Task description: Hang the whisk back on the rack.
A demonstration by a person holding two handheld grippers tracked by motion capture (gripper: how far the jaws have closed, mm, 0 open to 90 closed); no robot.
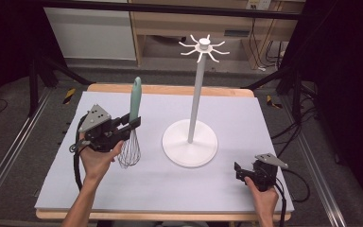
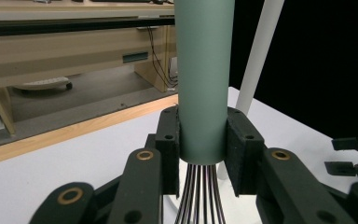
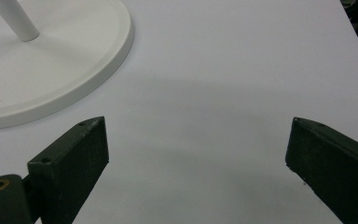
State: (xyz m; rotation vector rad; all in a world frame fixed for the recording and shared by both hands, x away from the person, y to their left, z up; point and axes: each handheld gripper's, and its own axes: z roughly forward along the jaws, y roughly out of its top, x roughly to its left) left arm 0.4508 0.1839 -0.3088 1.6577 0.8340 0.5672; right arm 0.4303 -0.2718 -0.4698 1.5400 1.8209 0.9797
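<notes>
Right gripper (image 1: 238, 171) is nearest, parked low on the white mat (image 1: 246, 118): jaws spread wide, nothing between them, bare mat under them in the right gripper view. The stand's round base (image 3: 51, 70) sits just ahead of its left jaw.

Left gripper (image 1: 131, 124) is pinching the whisk (image 1: 131, 127). Its pads (image 2: 242, 154) clamp the bottom end of the teal handle (image 2: 204, 79), right above where the wires (image 2: 198, 196) fan out. Whisk is upright, handle up, wire bulb hanging below the jaws, just above or barely on the mat; can't tell which.

Handling, my read:
- Light; balance near the wire end, so the low grip is sensible.
- Handle is smooth and round, looks rubbery-matte. It could rotate or slide in flat pads if bumped.
- Wires are springy and bend easily. Don't clamp there.
- Handle is stiff, so take hold there only.

Farther off, beyond the left jaws and to their right: hook stand (image 1: 191, 142), thin pole (image 1: 196, 99), hook crown (image 1: 203, 47) on top, well above the gripper. Probable target; can't tell whether the handle tip has a hanging loop.
</notes>
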